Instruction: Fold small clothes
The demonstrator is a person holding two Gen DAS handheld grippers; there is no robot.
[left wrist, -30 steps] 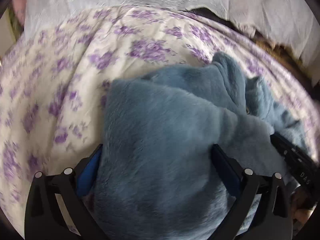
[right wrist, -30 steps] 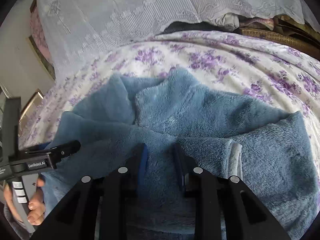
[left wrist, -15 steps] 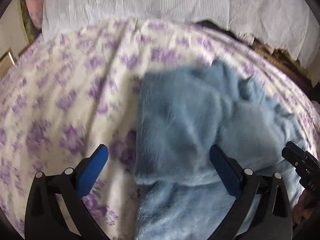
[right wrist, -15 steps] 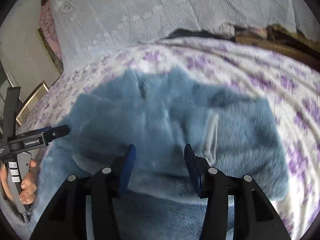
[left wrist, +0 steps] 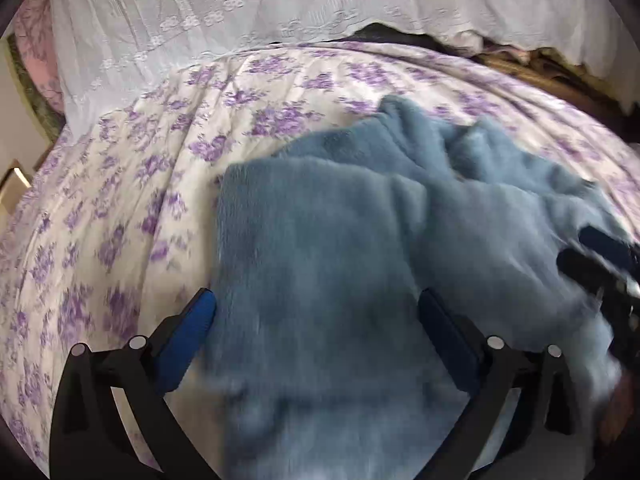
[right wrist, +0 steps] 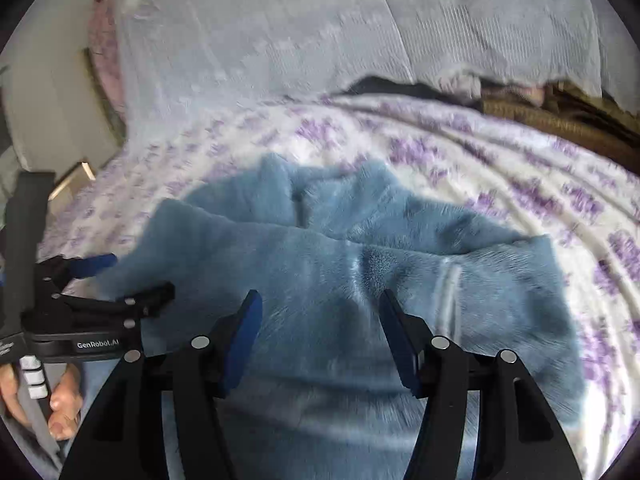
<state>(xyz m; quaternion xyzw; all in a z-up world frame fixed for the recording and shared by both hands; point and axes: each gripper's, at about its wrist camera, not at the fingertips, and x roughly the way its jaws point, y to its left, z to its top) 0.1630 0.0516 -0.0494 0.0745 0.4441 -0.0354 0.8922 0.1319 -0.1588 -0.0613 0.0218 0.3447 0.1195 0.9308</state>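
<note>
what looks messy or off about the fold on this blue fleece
The blue fleece is bunched at its far edge, with two peaks sticking up, and it sits askew on the flowered sheet.

This is a bedroom in a home. A bed fills most of both views, covered with a white bedspread printed with purple flowers. Along its far side hangs a white lace cloth with embroidered flower borders, draped like a cover or curtain. At the far right, under the lace, lies a heap of brown and dark fabrics. At the far left stands a plain pale wall, with a pink patterned cloth beside the lace. A soft blue fleece garment lies on the bedspread.
</note>
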